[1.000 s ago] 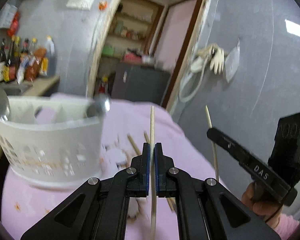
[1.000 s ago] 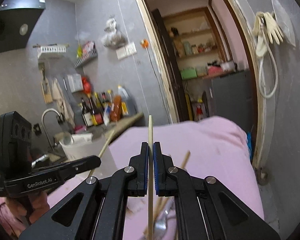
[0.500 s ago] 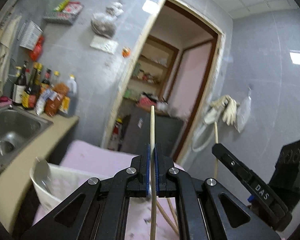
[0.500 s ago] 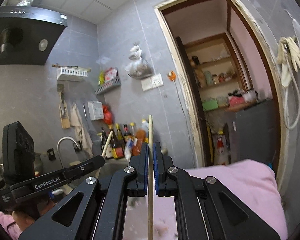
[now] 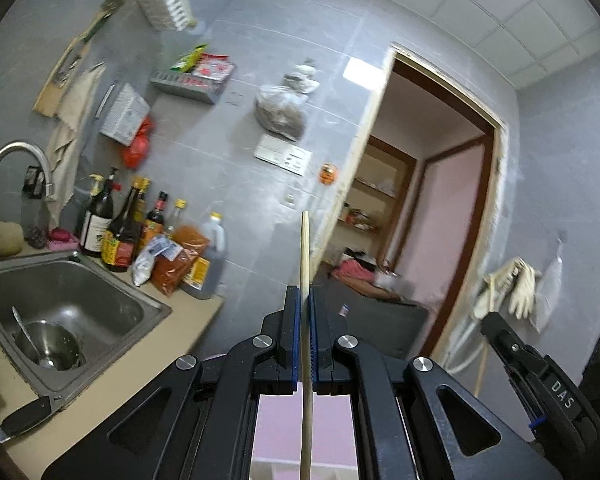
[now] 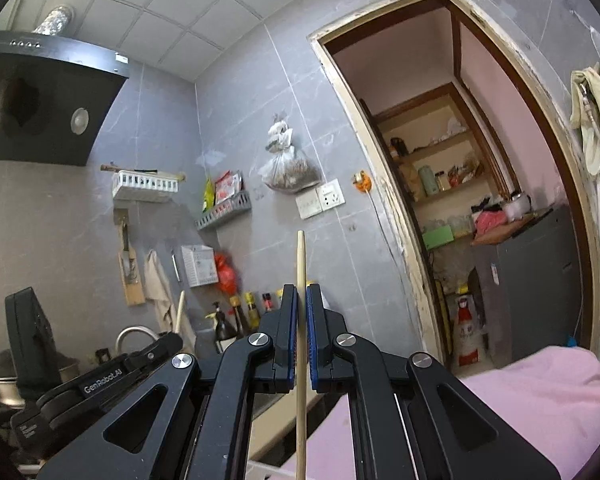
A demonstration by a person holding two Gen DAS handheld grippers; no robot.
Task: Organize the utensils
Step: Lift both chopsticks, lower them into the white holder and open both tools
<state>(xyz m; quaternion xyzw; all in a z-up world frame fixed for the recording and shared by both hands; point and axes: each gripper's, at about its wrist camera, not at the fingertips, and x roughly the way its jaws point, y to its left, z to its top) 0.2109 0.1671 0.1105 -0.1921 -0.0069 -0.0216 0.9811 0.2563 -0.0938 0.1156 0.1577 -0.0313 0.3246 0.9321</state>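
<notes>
My left gripper (image 5: 305,294) is shut on a pale wooden chopstick (image 5: 305,248) that stands upright between its blue pads, tip above the fingers. My right gripper (image 6: 302,292) is likewise shut on a second upright chopstick (image 6: 300,260). Both grippers point about level across the kitchen, lifted off the pink-covered table (image 6: 540,392). The right gripper (image 5: 540,376) shows at the lower right of the left wrist view, its chopstick (image 5: 481,368) partly seen. The left gripper (image 6: 100,376) sits at the lower left of the right wrist view. The white utensil basket is out of view.
A steel sink (image 5: 64,300) holding a bowl and spoon sits at the left, with a tap (image 5: 8,160) and several sauce bottles (image 5: 132,232) on the counter. A range hood (image 6: 44,100) hangs at upper left. A doorway (image 6: 460,200) opens ahead.
Both grippers rose and tilted up with their chopsticks; the white basket and table utensils dropped out of view, and the sink, wall and ceiling came in.
</notes>
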